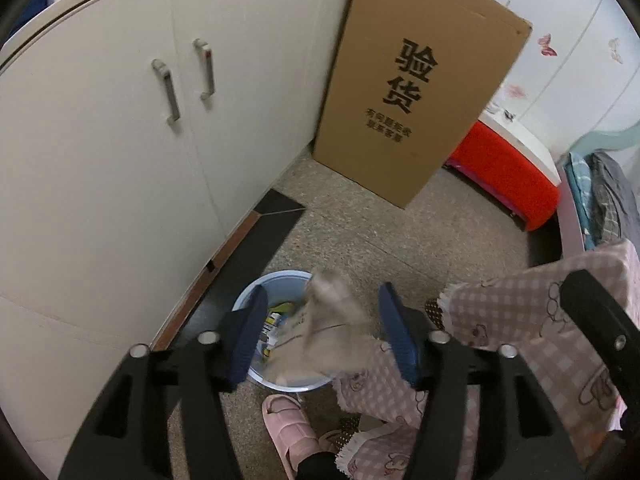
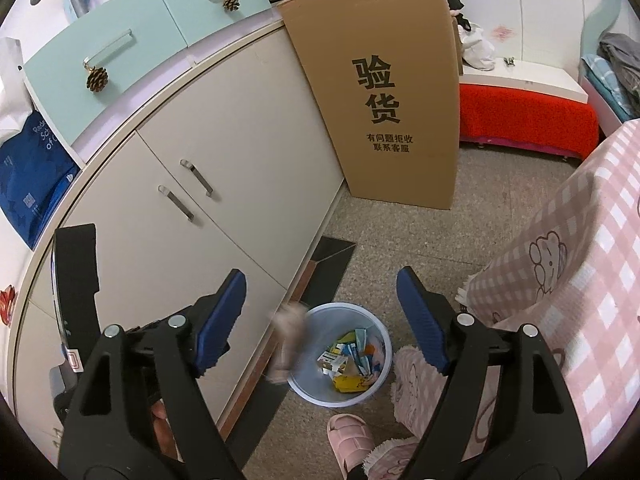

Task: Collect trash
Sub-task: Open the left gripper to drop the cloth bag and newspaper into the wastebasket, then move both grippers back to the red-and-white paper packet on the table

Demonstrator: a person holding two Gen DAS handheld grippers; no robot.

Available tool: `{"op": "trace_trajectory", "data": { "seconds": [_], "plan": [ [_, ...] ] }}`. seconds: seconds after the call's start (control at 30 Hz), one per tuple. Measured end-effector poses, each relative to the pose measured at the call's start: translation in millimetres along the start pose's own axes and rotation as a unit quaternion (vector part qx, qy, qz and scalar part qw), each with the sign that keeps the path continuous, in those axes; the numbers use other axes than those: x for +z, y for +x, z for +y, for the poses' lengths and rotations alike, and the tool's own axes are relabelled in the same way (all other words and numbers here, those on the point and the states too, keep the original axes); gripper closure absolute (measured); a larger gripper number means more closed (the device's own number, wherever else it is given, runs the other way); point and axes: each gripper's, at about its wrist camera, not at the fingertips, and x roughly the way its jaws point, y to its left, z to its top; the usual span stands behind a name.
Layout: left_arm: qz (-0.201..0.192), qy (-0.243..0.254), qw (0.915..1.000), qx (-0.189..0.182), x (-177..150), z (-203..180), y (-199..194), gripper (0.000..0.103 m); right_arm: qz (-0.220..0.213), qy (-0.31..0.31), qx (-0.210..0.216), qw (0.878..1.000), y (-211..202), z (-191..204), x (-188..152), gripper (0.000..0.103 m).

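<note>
A light blue waste bin [image 1: 256, 292] stands on the floor by the white cabinet, holding several wrappers and small cartons [image 2: 348, 360]. In the left wrist view a blurred beige piece of paper trash [image 1: 320, 332] hangs in the air between the spread fingers, over the bin, touching neither pad. It shows as a blurred smear at the bin's left rim in the right wrist view [image 2: 288, 340]. My left gripper [image 1: 324, 340] is open above the bin. My right gripper [image 2: 324, 324] is open and empty above the bin [image 2: 304, 384].
A white two-door cabinet [image 2: 208, 184] runs along the left. A tall cardboard box [image 2: 392, 92] leans at its far end. A pink checked tablecloth [image 2: 580, 240] hangs at the right. A pink slipper [image 2: 348, 440] is just before the bin. A red stool [image 2: 528, 120] stands behind.
</note>
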Motion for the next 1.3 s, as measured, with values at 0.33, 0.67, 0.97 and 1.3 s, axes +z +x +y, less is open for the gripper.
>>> {"op": "trace_trajectory", "data": {
  "seconds": [0.33,0.67,0.97,1.3],
  "plan": [
    [-0.009,-0.011,0.9999,0.002,-7.4,4.9,-11.2,0.044,0.005,0.001,0.011,1.0,2.6,2.8,0.0,0.026],
    [-0.072,0.004,0.9974,-0.006,-9.1,-24.2,-84.7,0.044,-0.042,0.052,0.059,0.996,-64.0,-11.2,15.4,0.026],
    [-0.127,0.057,0.9864,-0.088,-24.2,-126.7,-158.8,0.037,-0.131,0.116,-0.006,0.985,-186.2,-120.5,15.9,0.026],
    [-0.083,0.164,0.9625,-0.199,-70.4,-300.4,-157.8,0.035,-0.182,0.252,-0.109,0.944,-261.1,-282.1,-23.1,0.026]
  ]
}}
